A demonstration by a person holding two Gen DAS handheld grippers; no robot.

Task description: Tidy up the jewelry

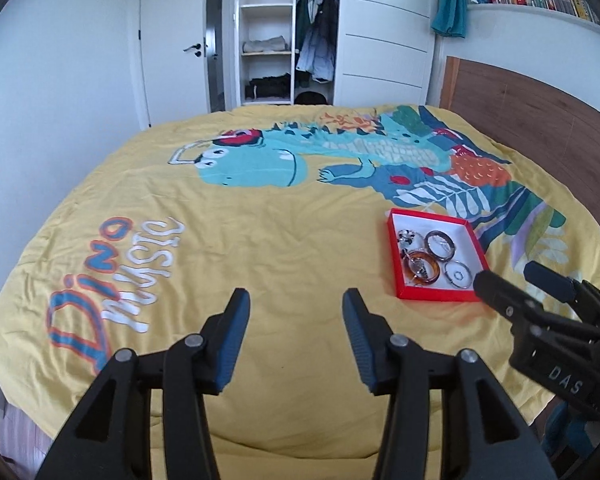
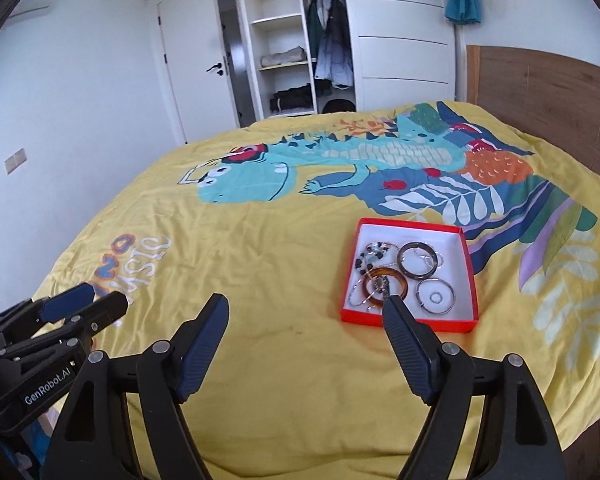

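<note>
A shallow red box [image 1: 396,256] [image 2: 470,276] with a white inside lies on the yellow bedspread. In it lie an amber bangle [image 1: 422,268] [image 2: 370,276], a dark bangle [image 1: 440,244] [image 2: 418,266], a silver ring bangle [image 1: 458,274] [image 2: 436,296], a beaded bracelet [image 2: 370,256] and thin silver chains. My left gripper [image 1: 296,300] is open and empty, above the bedspread left of the box; it also shows in the right wrist view [image 2: 100,298]. My right gripper [image 2: 304,306] is open and empty just before the box's near edge; it also shows in the left wrist view [image 1: 508,276].
The yellow dinosaur bedspread [image 1: 260,240] [image 2: 260,240] covers the whole bed. A wooden headboard [image 1: 540,120] [image 2: 540,92] stands at the right. An open wardrobe [image 1: 288,32] [image 2: 300,40] and a white door [image 1: 172,48] are beyond the bed's far side.
</note>
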